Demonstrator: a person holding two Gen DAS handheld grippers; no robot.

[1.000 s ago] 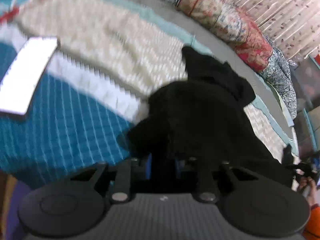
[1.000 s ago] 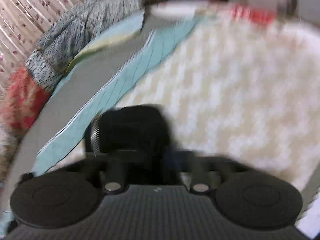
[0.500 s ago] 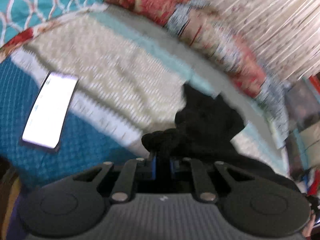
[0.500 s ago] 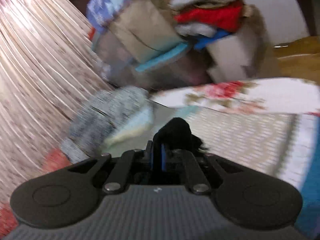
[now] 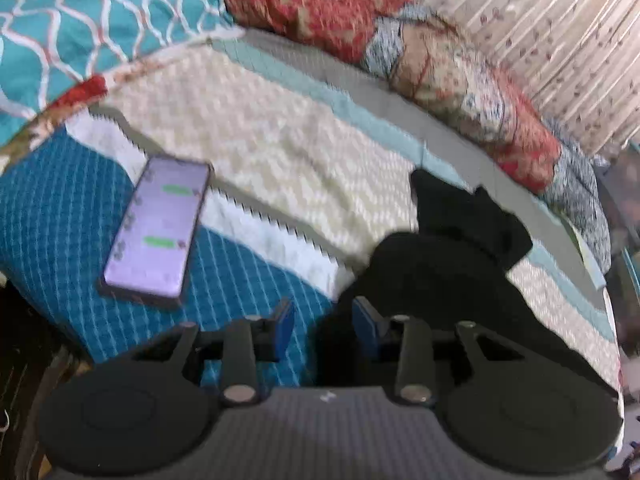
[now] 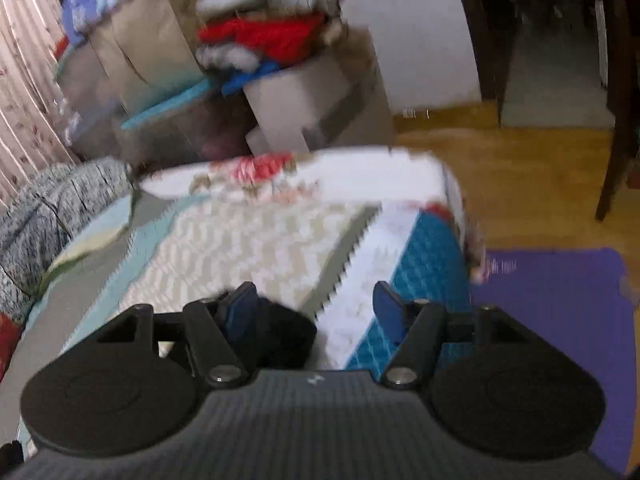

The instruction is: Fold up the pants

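The black pants [image 5: 452,272] lie bunched on the bed's patchwork quilt [image 5: 256,136], right of centre in the left wrist view. My left gripper [image 5: 323,320] hovers over their near left edge with its jaws opening; the blue pads stand apart and press on no cloth. In the right wrist view my right gripper [image 6: 316,312] has its jaws opening wide. A black fold of the pants [image 6: 280,332] sits low beside the left pad [image 6: 240,312], free of the right one.
A phone [image 5: 158,226] with a lit screen lies on the blue part of the quilt at the left. Patterned pillows [image 5: 440,64] line the far side by the curtain. Beyond the bed's end are stacked boxes [image 6: 280,76], a wooden floor and a purple mat [image 6: 560,320].
Both grippers were shut on black cloth and have let go, their jaws now apart. The right gripper swung up toward the room, and the pants dropped lower in its view.
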